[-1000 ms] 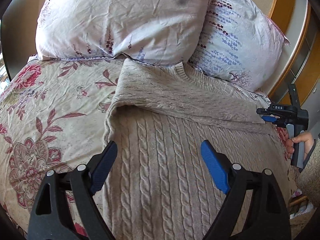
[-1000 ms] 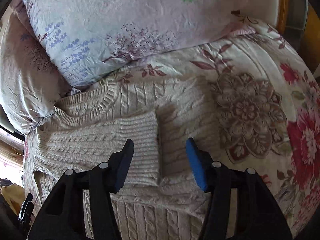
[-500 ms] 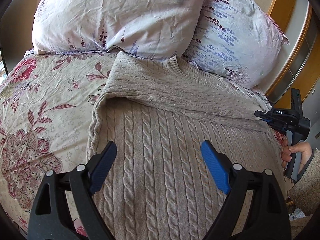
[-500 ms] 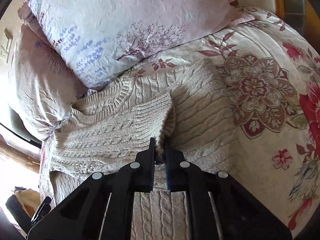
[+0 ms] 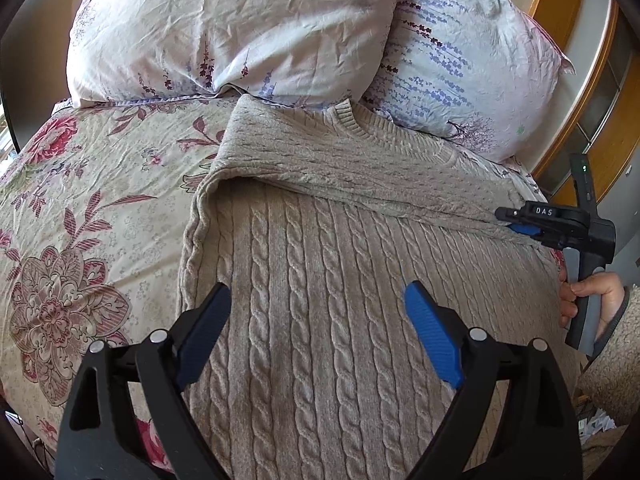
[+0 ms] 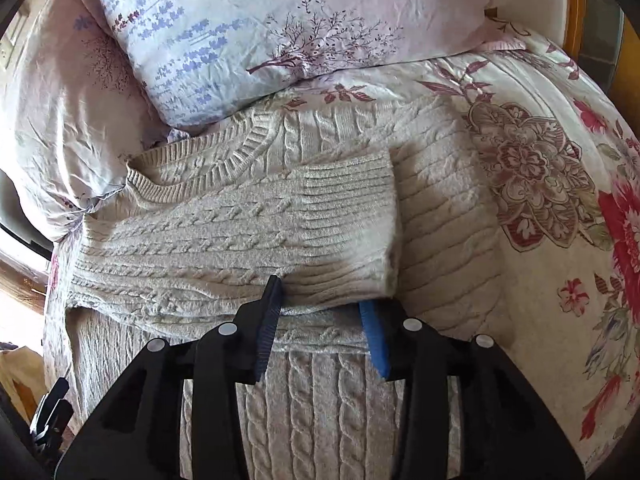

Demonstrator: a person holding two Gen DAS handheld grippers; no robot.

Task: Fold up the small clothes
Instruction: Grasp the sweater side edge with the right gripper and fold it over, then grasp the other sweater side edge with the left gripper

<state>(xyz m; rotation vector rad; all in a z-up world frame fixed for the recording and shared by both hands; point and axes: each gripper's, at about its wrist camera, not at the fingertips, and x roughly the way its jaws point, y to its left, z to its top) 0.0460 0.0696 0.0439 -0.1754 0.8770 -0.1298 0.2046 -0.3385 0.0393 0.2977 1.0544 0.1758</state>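
Beige cable-knit sweater lies flat, 1 sleeve folded across; left tongs released, right tongs just reopened, released.

Black grippers, blue-padded jaws, silver screws; fleecy beige sleeve.

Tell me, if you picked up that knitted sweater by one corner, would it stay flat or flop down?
Probably flop. The sweater lies limp on the bedspread, and its sleeve is folded flat across it, so it bends easily. The thick cable knit suggests some weight, so it would likely sag. Its rough texture shouldn't slip from the fingers.
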